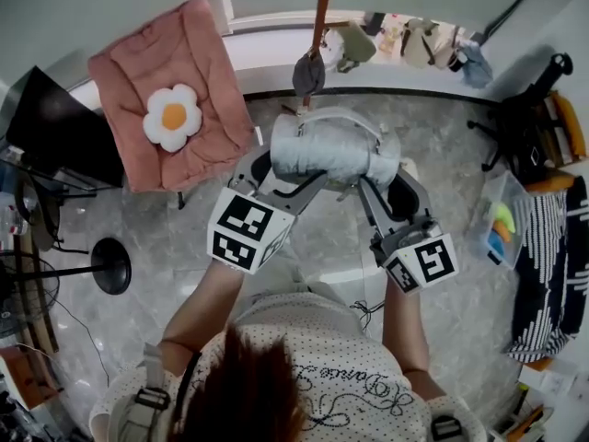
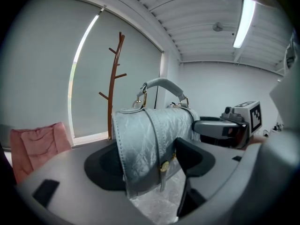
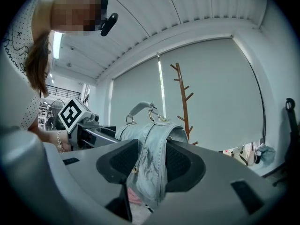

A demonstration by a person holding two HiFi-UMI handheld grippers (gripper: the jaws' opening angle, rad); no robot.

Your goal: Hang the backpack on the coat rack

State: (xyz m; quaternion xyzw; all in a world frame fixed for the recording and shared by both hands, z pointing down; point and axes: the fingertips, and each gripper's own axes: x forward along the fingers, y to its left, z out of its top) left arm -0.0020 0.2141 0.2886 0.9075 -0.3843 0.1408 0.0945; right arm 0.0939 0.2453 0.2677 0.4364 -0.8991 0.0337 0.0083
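Both sets of jaws are clamped on the backpack. In the left gripper view we see the left gripper with its dark pads pressed against the two faces of one end. In the right gripper view the right gripper squeezes the other end in the same way. The backpack is a small pale grey-blue one of creased leather with a gold stud on its strap. We hold it up off the floor, stretched level between the two grippers in front of the person's chest. Its curved handle stands up free on top, hooked to metal rings, with nothing through it. The coat rack, a thin brown pole with short upward pegs, stands beyond the backpack in front of a pale window blind and is apart from it. From the head view the backpack sits just short of the rack's foot. To the left of the backpack we see a pink cushion with a white flower on it, above the grey marble floor.
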